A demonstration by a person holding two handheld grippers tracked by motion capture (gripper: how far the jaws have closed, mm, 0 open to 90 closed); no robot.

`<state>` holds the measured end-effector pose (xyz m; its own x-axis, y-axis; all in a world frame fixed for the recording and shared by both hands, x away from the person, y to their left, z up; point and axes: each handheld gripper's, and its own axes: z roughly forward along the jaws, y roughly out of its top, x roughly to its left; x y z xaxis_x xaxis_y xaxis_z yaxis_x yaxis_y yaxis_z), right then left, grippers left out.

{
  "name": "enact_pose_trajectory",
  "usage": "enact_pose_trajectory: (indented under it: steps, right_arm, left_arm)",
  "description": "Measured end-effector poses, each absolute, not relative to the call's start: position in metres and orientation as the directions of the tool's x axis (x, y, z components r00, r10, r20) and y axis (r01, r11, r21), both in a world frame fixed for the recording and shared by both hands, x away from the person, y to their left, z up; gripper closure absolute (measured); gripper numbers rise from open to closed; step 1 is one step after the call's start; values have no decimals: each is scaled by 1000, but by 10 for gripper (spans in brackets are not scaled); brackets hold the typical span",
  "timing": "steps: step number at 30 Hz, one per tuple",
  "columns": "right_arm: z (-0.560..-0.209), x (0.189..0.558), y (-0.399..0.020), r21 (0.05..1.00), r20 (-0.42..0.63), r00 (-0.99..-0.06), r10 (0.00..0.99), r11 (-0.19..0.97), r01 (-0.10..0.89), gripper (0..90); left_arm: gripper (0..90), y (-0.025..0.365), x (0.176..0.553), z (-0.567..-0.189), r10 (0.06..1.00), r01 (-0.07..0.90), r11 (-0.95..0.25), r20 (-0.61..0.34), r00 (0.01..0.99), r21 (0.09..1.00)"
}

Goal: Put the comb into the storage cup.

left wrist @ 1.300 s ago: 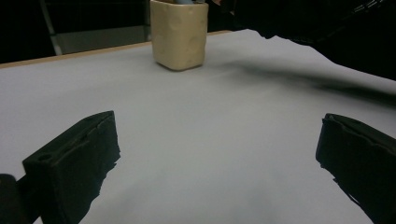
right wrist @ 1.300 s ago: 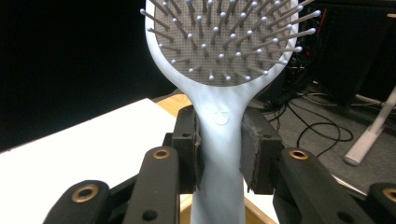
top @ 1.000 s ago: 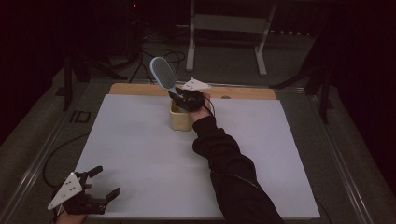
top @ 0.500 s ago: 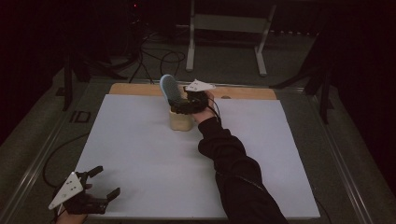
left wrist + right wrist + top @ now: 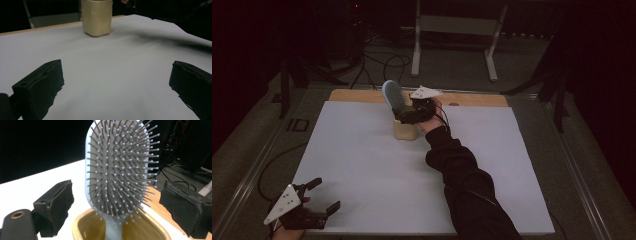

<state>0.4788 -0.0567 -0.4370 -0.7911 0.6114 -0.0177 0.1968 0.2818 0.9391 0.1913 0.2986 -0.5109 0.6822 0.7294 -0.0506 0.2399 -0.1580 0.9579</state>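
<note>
Placement looks like the step in hand: one pale blue paddle hairbrush with white-tipped bristles stands handle-down in one cream-yellow squarish plastic cup, its head leaning toward the far left above the rim. That cup sits at the far middle of the white-topped desk, near the wooden strip along its back edge.

In the high view the right gripper is right at the cup's rim. In its own view its two black fingers stand wide apart on either side of the brush, touching neither head nor handle, so it holds nothing. The brush seems to rest on its own against the cup's wall.

My reading is that the next move calls for drawing this gripper straight back and up, keeping both fingers off the bristles so the brush does not tip out or drag the light cup along.

At the near left corner, the left gripper hovers low over bare desk, fingers spread wide and empty, well apart from the cup.

Count: one brush, one cup, two grippers.
</note>
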Motion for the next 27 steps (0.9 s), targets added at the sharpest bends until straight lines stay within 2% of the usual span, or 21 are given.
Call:
enact_pose_trajectory:
  steps: [5, 27]
  right_arm:
    - [-436, 477, -59, 928, -12, -800, 600, 305, 215, 135]
    - [-423, 468, -79, 901, -9, -789, 614, 348, 260, 108]
  left_arm:
    - [0, 299, 190, -511, 729, 240, -163, -47, 683, 957]
    - [0, 300, 187, -510, 739, 238, -166, -40, 672, 957]
